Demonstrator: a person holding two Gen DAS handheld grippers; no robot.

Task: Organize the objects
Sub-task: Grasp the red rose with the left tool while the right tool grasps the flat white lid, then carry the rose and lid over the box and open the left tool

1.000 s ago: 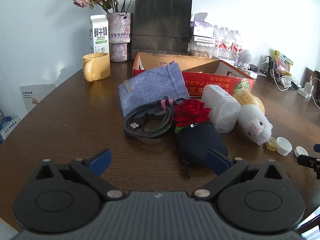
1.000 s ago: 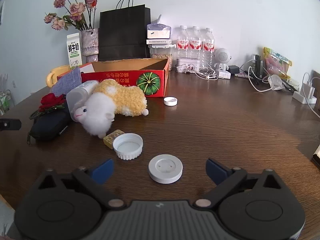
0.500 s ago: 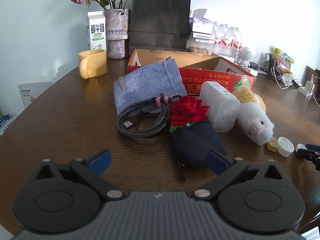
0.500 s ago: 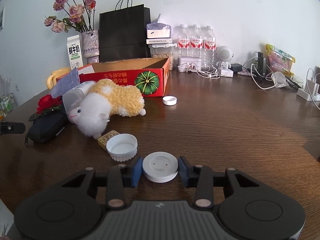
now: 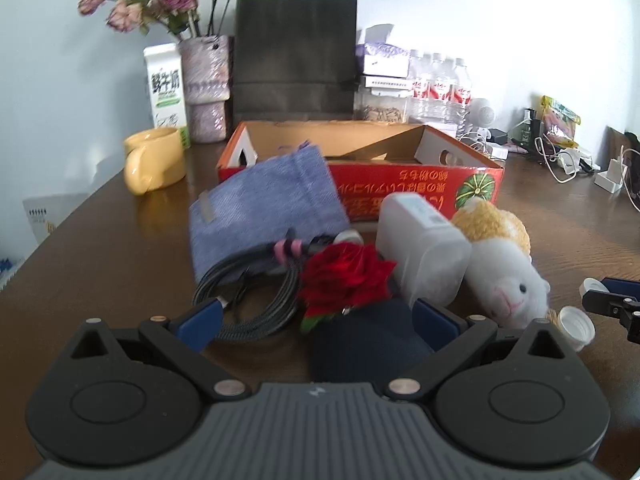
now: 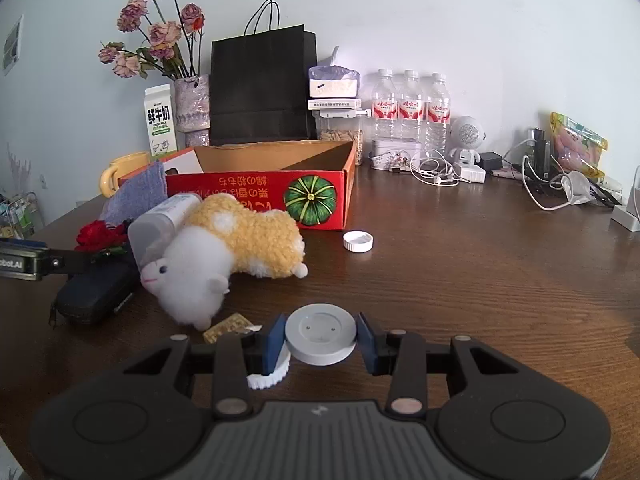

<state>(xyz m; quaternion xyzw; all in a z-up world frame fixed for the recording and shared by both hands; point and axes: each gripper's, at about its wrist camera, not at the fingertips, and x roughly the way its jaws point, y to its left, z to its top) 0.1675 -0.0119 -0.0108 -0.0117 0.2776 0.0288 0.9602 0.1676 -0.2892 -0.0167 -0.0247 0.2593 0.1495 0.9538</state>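
Right wrist view: right gripper [image 6: 320, 340] had just closed its fingers on the grey puck [image 6: 321, 334], raised above the desk [image 6: 480, 272] (ribbed white cap [image 6: 269, 376] underneath). Left gripper [image 5: 316, 314] gaped wide over the black pouch [image 5: 360, 344], gripping nothing.

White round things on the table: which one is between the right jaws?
The flat solid disc, gripped at both sides. The ribbed cap lies beside the left jaw; the other cap lies near the box.
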